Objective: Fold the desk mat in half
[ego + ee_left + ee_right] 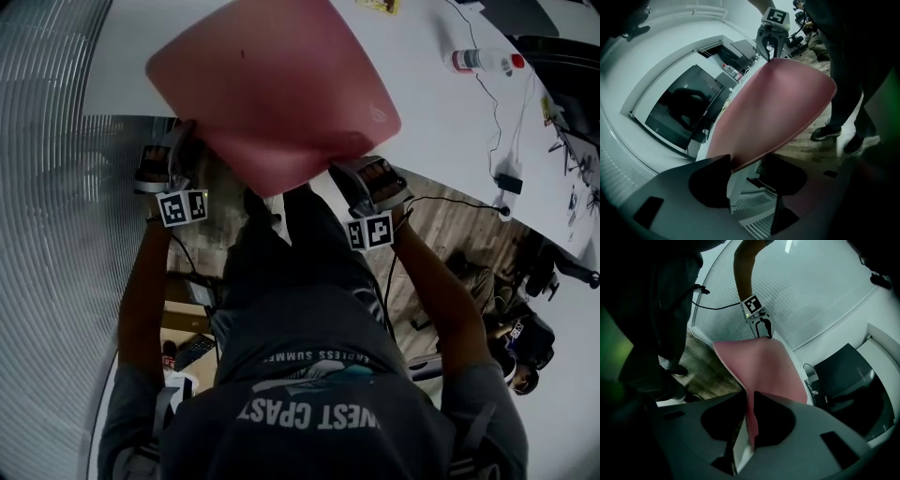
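Observation:
The pink desk mat point(272, 84) lies bowed over the white table point(441, 103), its near edge hanging past the table's front. My right gripper point(352, 173) is at the mat's near right corner. In the right gripper view the right gripper point(750, 397) is shut on the thin mat edge point(761, 366). My left gripper point(183, 141) is at the near left corner. In the left gripper view the mat point(773, 112) runs between the left gripper's point(745, 161) jaws and touches only the left one, with a gap to the other. Each gripper shows in the other's view, the right point(769, 47) and the left point(761, 329).
A clear bottle with a red cap point(483, 61) lies on the table at the back right. A thin cable point(497, 122) runs to a small black box point(509, 183) at the table's right edge. The person's legs and shoes point(825, 132) stand on the wooden floor below the mat.

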